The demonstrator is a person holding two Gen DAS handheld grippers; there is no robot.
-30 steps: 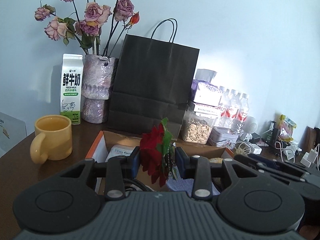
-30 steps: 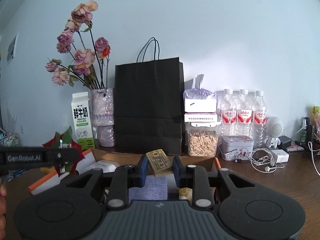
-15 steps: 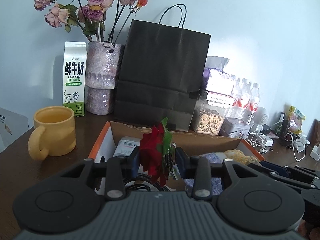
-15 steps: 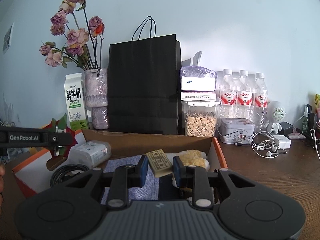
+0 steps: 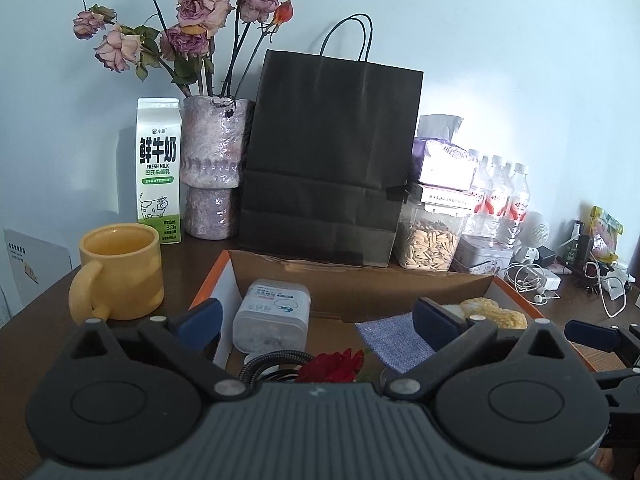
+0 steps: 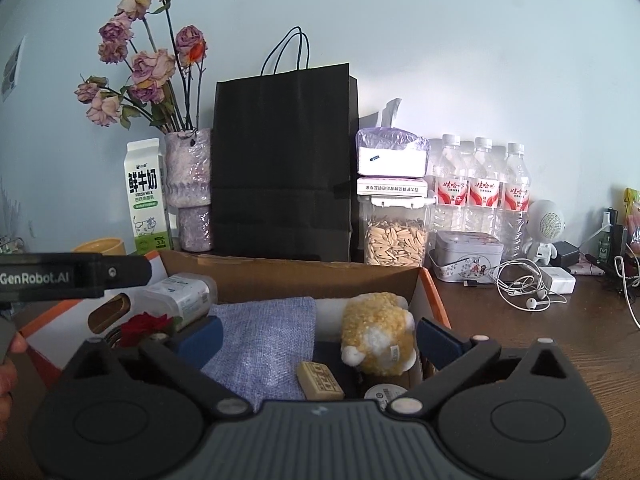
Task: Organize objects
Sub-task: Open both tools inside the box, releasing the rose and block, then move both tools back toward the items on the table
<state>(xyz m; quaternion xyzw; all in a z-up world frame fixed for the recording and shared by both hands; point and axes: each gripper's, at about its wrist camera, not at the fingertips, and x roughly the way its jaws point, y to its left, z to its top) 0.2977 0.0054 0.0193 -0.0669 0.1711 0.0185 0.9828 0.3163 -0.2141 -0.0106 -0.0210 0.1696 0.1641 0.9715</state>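
Right now both grippers hang over an open cardboard box with orange edges that sits on a dark wooden table, and both are letting go. On the left gripper the jaws are opening wide, with nothing pressed between the blue pads; the red artificial rose lies low in the box just under them, beside a coiled black cable and a white plastic container. On the right gripper the jaws are opening too, and the small tan block with printed lettering rests on the box floor below them, touching neither pad. Beside that block sit a fluffy yellow plush toy and a blue-grey cloth, all inside the same box. In the right wrist view a black bar marked GenRobot.AI crosses the left side, and fingers of a hand show at the frame's edge. Behind the box stand a black paper bag, a milk carton, a vase of dried roses, a jar of seeds and water bottles. A yellow mug stands left of the box.
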